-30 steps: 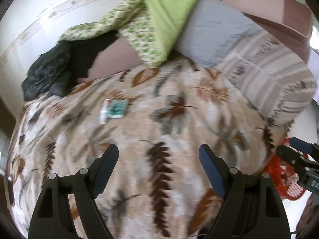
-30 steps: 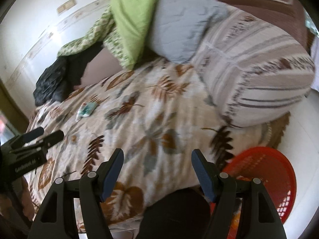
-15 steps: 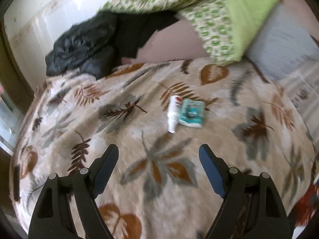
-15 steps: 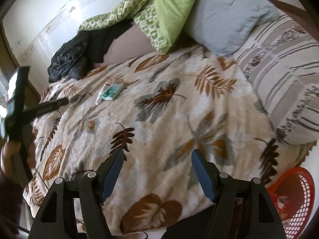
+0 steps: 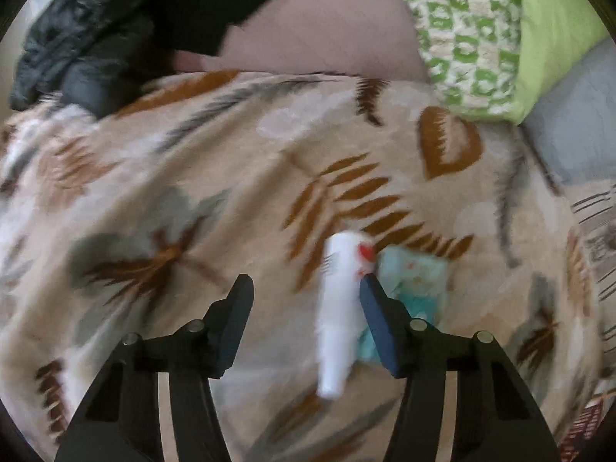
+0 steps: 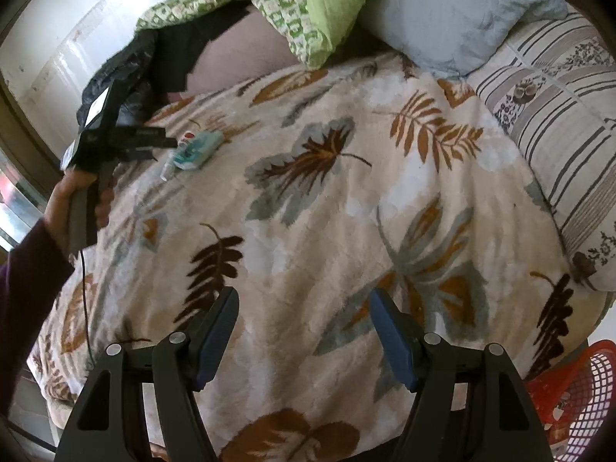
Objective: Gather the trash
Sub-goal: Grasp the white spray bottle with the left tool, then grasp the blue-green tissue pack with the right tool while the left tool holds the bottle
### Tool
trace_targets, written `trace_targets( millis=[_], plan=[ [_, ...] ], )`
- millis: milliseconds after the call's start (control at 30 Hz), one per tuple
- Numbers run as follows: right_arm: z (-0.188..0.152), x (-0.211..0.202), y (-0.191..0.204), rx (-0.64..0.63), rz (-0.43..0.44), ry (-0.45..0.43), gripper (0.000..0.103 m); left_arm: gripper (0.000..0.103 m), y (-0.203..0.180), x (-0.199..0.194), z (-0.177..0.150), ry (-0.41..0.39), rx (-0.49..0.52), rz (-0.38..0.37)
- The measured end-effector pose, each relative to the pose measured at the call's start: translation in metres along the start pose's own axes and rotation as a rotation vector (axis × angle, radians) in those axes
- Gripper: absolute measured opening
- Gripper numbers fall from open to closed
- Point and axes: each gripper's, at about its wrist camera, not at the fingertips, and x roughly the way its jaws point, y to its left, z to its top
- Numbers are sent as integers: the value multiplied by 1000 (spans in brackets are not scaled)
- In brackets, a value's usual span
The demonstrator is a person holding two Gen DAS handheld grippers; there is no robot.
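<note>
A white tube (image 5: 340,308) with a red mark lies on the leaf-patterned blanket (image 5: 192,200), and a teal packet (image 5: 414,281) lies against its right side. My left gripper (image 5: 306,288) is open, low over the blanket; the tube lies between its fingers, close to the right finger. In the right wrist view the tube (image 6: 175,158) and packet (image 6: 198,150) lie far left, with the left gripper (image 6: 154,142) just over them. My right gripper (image 6: 304,308) is open and empty above the blanket's near part.
A red mesh basket (image 6: 573,392) stands on the floor at the bed's right corner. Pillows, a striped one (image 6: 558,115), a grey one (image 6: 454,11) and a green one (image 6: 315,4), are piled at the head. A black jacket (image 5: 77,34) lies at the far left.
My left gripper has moved forward and down to the tube and packet, which now lie by its fingers. The right gripper has swung left, away from the basket.
</note>
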Motion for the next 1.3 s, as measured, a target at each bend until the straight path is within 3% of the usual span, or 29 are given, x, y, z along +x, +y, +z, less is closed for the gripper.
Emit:
trace_targets(
  millis=[100, 167, 200, 333, 433, 667, 933, 1067, 1233, 1267, 1300],
  plan=[
    [1, 10, -2, 1, 2, 20, 74, 55, -14, 22, 1, 45, 34, 28],
    [3, 15, -2, -2, 5, 26, 74, 52, -21, 26, -2, 27, 71, 78],
    [6, 17, 0, -6, 10, 28, 74, 29, -24, 22, -4, 11, 80, 101],
    [23, 25, 16, -49, 43, 22, 74, 29, -9, -8, -17, -19, 28, 96],
    [41, 39, 31, -74, 98, 30, 74, 29, 6, -35, -34, -42, 9, 135],
    [100, 100, 80, -123, 211, 45, 74, 29, 37, -81, -82, -69, -19, 208],
    [159, 188, 113, 8, 234, 120, 74, 32, 62, -66, -103, -51, -49, 227],
    [176, 210, 131, 30, 190, 99, 88, 32, 76, -49, -109, -3, -103, 185],
    [176, 231, 170, -135, -8, 90, 91, 35, 72, -48, -112, -55, -90, 195],
    [173, 232, 178, -177, -51, 80, 89, 35, 72, -47, -112, -62, -84, 197],
    [169, 230, 184, -210, -74, 58, 74, 35, 71, -47, -111, -65, -77, 196]
  ],
)
